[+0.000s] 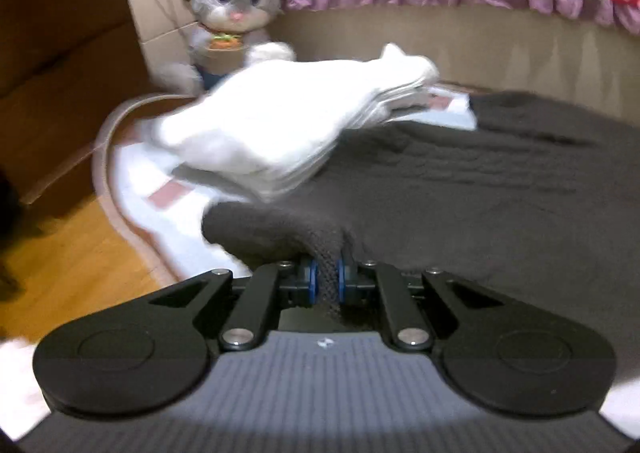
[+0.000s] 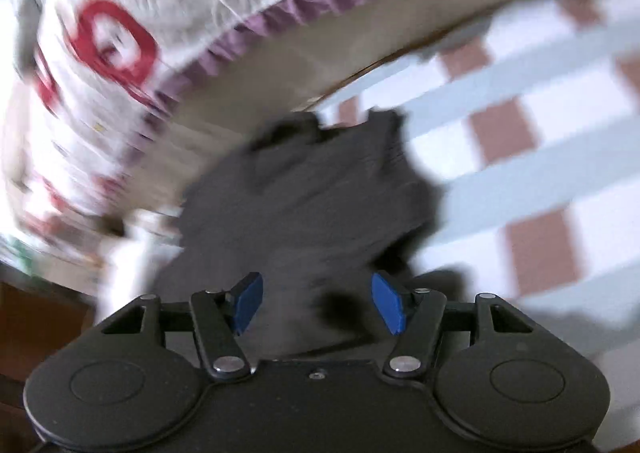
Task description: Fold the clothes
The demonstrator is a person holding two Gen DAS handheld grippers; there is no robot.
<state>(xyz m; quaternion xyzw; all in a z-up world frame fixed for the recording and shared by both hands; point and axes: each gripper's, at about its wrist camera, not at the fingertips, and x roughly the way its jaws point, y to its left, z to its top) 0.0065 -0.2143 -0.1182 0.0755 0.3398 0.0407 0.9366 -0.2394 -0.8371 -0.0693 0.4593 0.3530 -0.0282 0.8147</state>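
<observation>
The left gripper [image 1: 328, 280] pinches a ribbed edge of the dark knit sweater [image 1: 500, 181], which lies spread on the checked sheet [image 2: 552, 101] beside the folded white stack [image 1: 280, 121]. It tilts downward; better to lift slowly and keep the fabric taut. The right gripper [image 2: 316, 299], jaws spread and empty, hovers angled down over another part of the sweater.

Left gripper [image 1: 328, 281] angled downward, its blue pads [image 1: 311, 280] pinched tight on a fold of dark grey knit sweater [image 1: 480, 189], right gripper [image 2: 317, 303] angled downward, jaws spread apart, nothing pressed between its pads [image 2: 249, 301]
</observation>
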